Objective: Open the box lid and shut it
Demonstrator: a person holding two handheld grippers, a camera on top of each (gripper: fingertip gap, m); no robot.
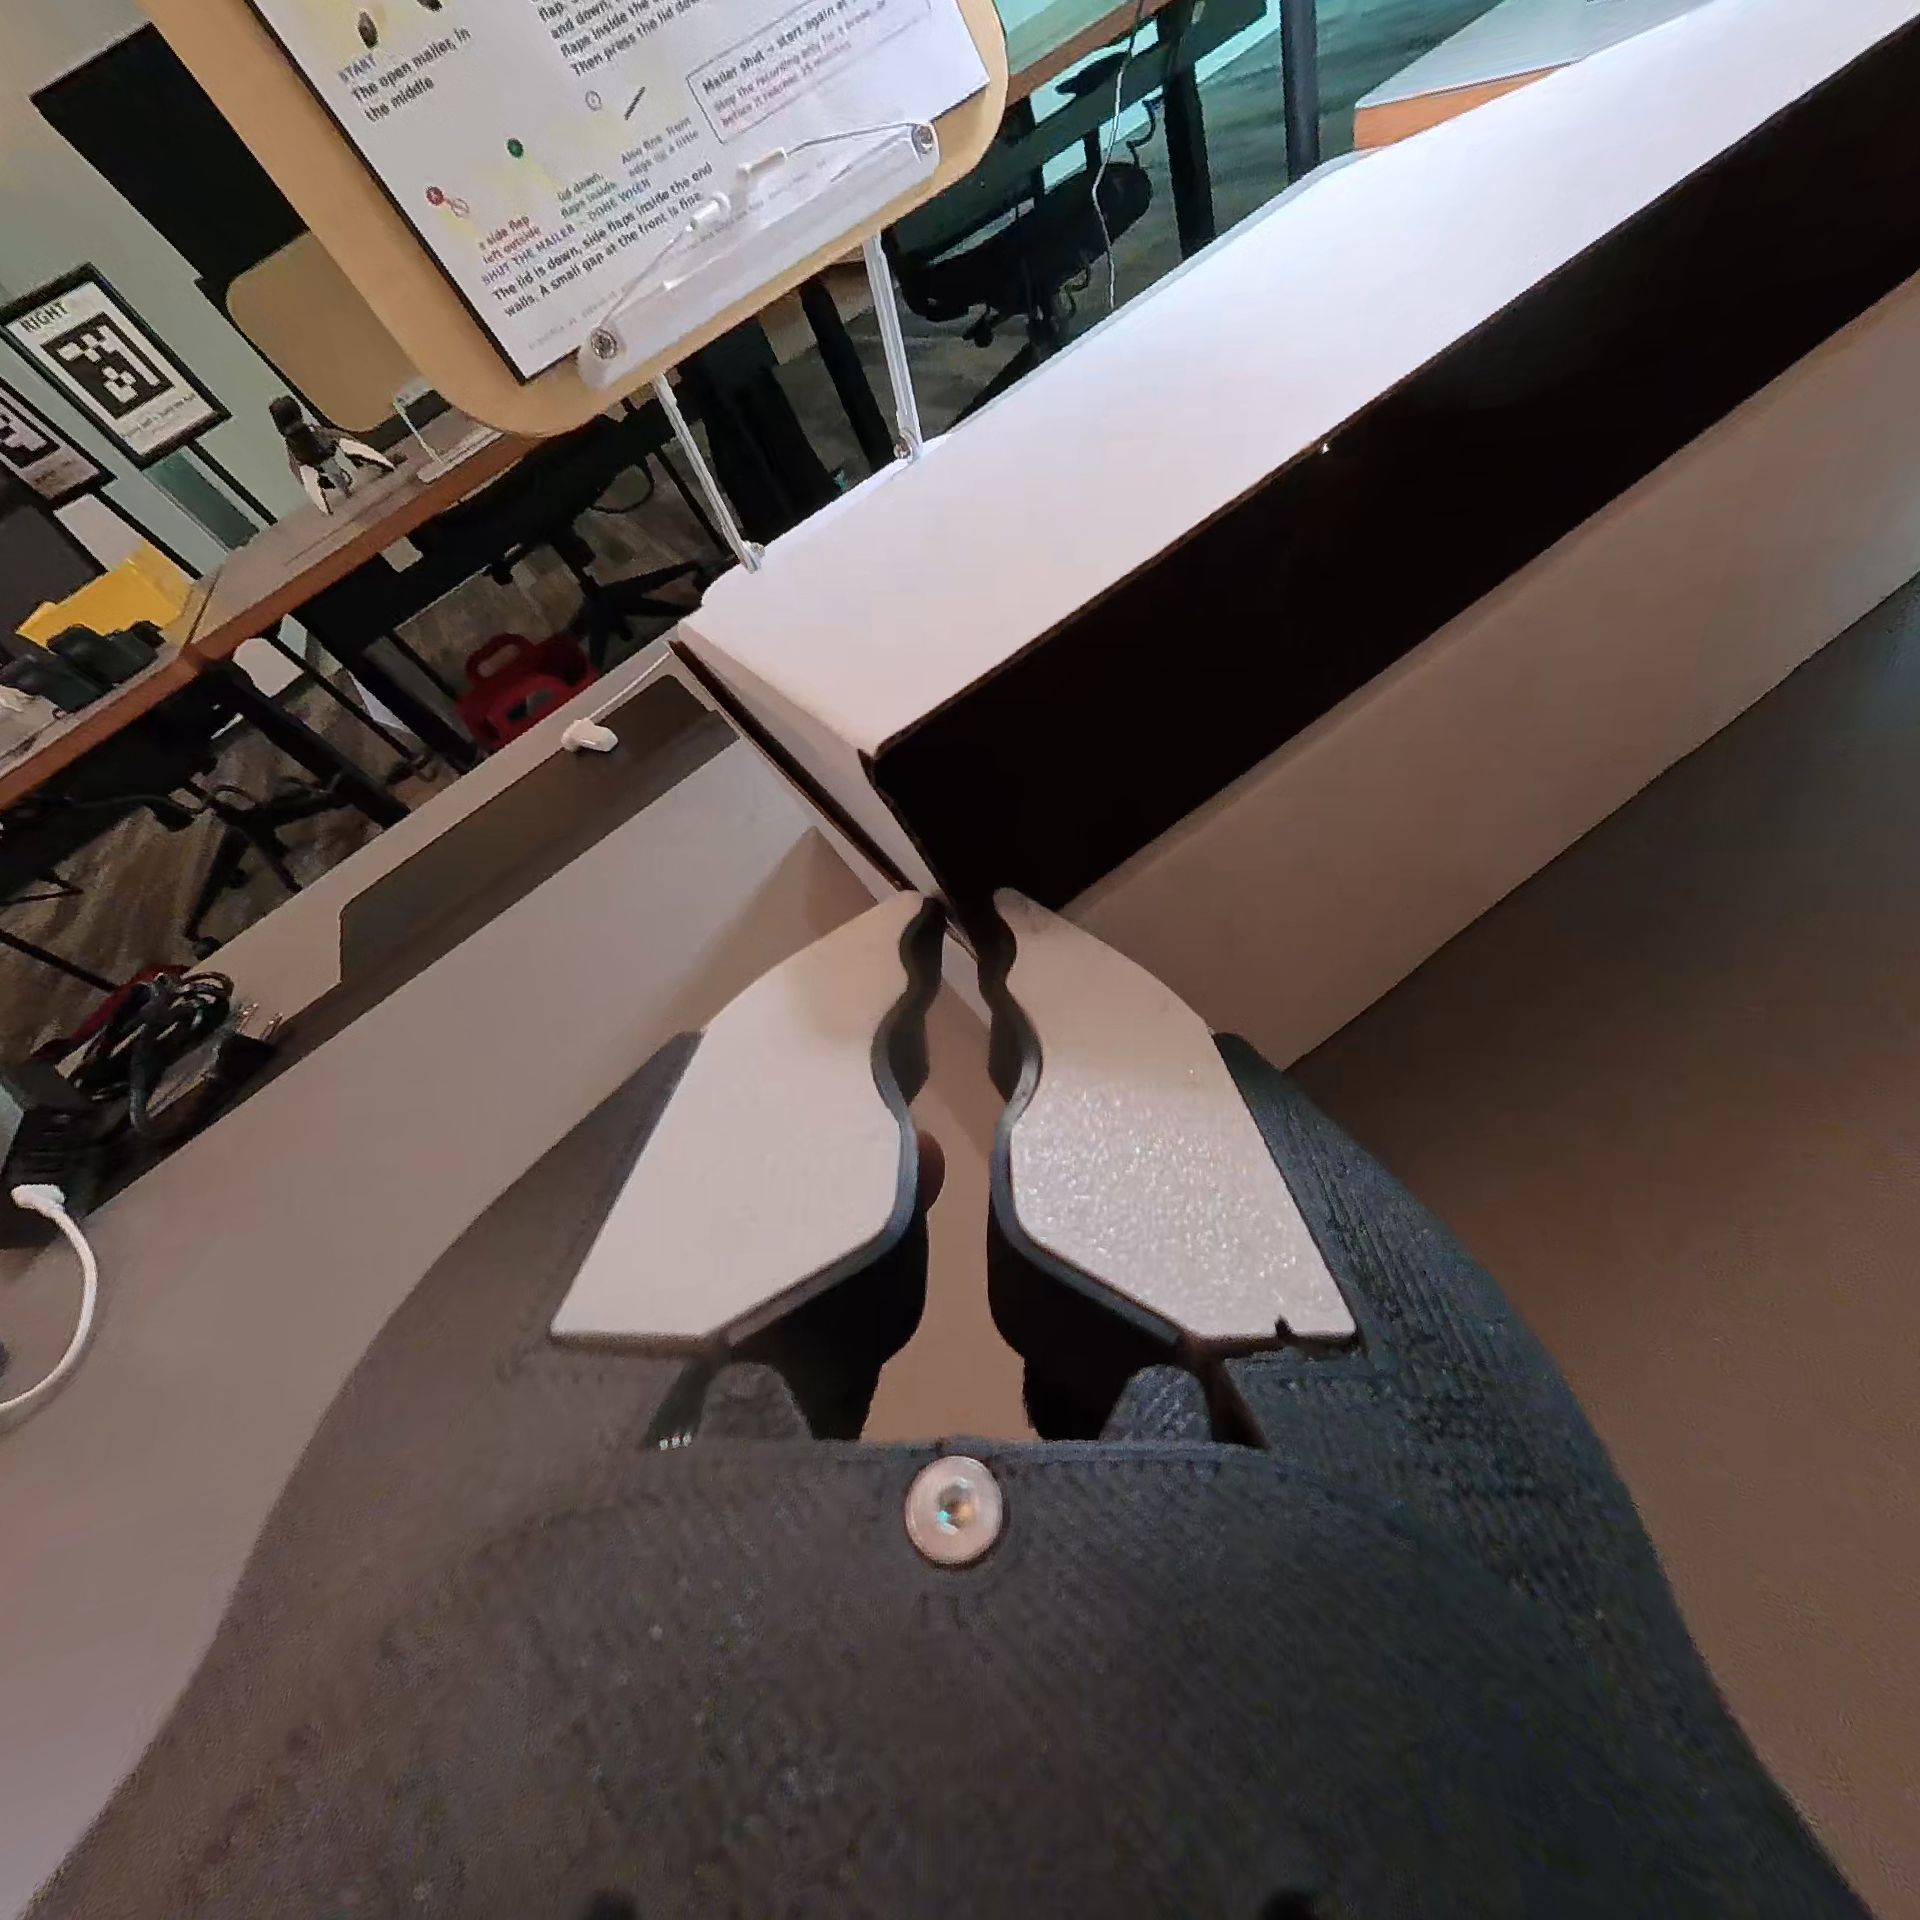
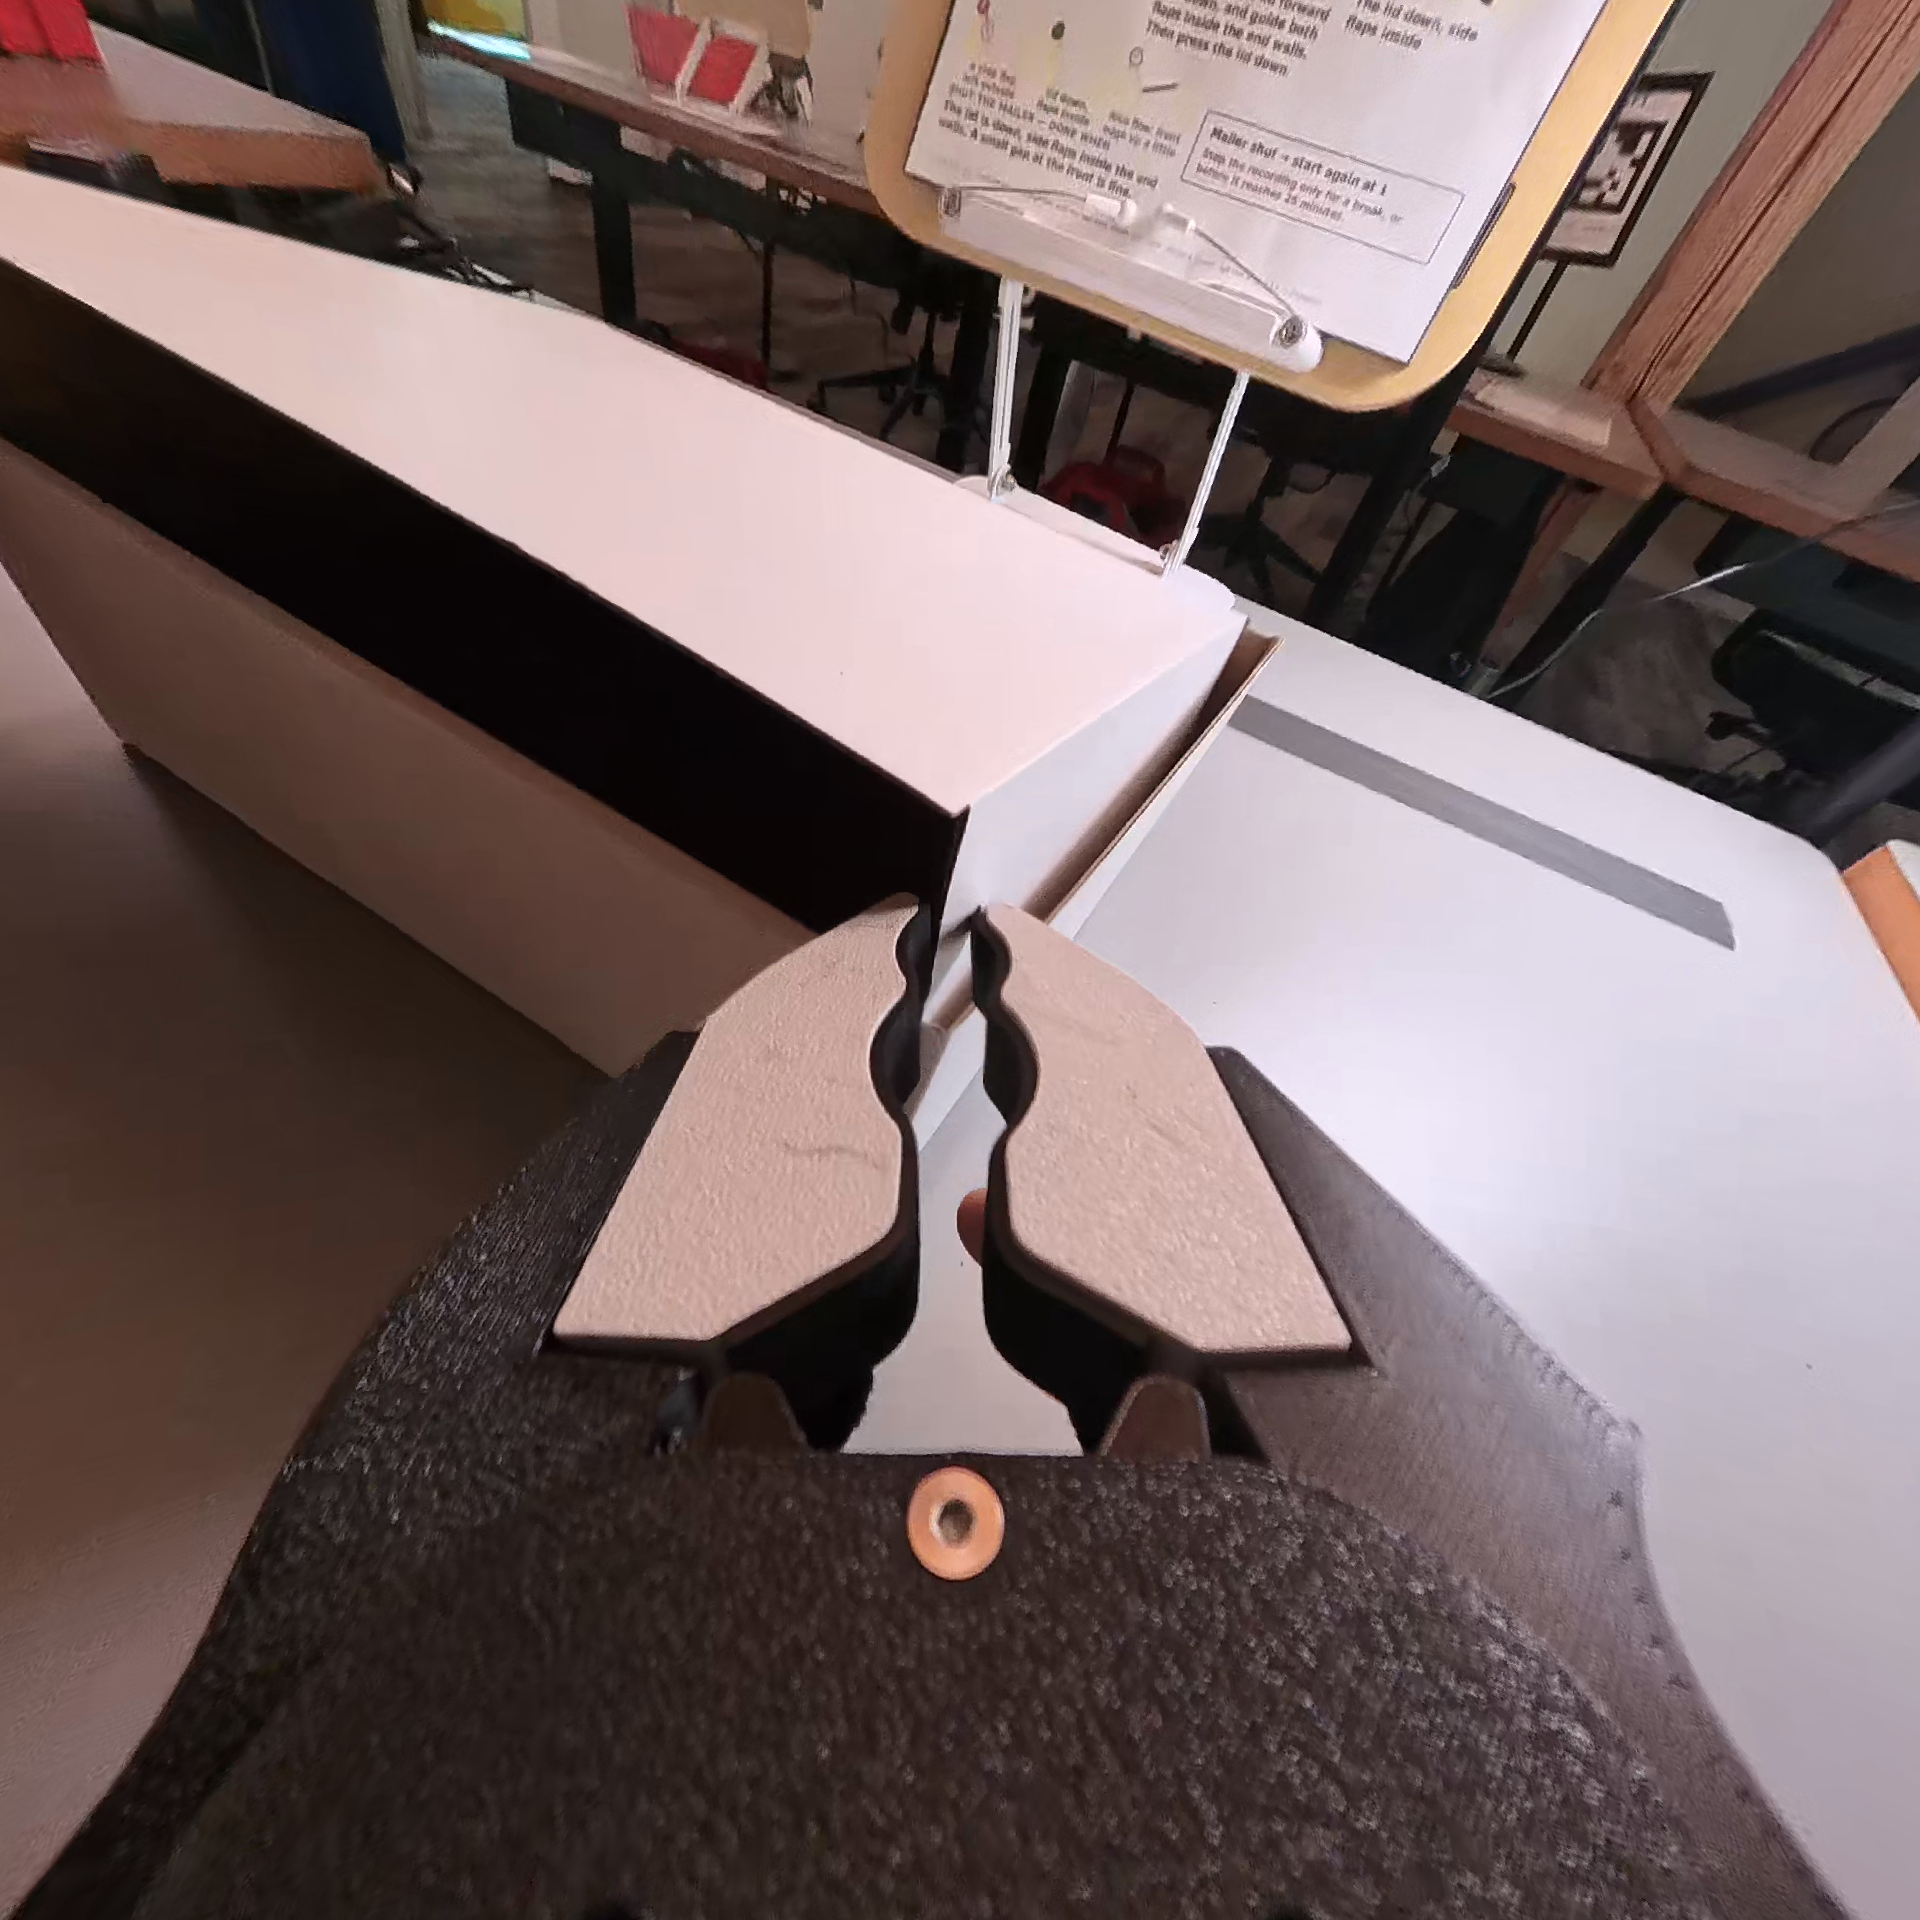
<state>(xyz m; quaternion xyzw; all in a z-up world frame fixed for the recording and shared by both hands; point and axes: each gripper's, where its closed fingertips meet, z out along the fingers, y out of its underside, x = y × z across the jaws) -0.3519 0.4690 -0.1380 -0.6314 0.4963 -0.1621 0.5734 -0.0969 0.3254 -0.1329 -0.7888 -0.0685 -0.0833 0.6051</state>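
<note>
A white cardboard mailer box (image 1: 1455,831) lies on the table with its lid (image 1: 1195,499) lifted a little, so a dark gap shows above the front wall. My left gripper (image 1: 961,920) is nearly closed, its tips pinching the lid's front left corner. In the right wrist view the lid (image 2: 675,540) slopes up from the box's front wall (image 2: 395,748). My right gripper (image 2: 948,925) is nearly closed on the lid's front right corner, with the white side flap (image 2: 1039,831) running between its fingers. Neither view shows the other gripper.
A wooden stand holding a printed instruction sheet (image 1: 644,187) stands right behind the box, also in the right wrist view (image 2: 1247,156). The grey table (image 2: 1455,1039) extends right, with a dark tape strip (image 2: 1496,821). White cables (image 1: 62,1299) lie at left. Desks and chairs stand behind.
</note>
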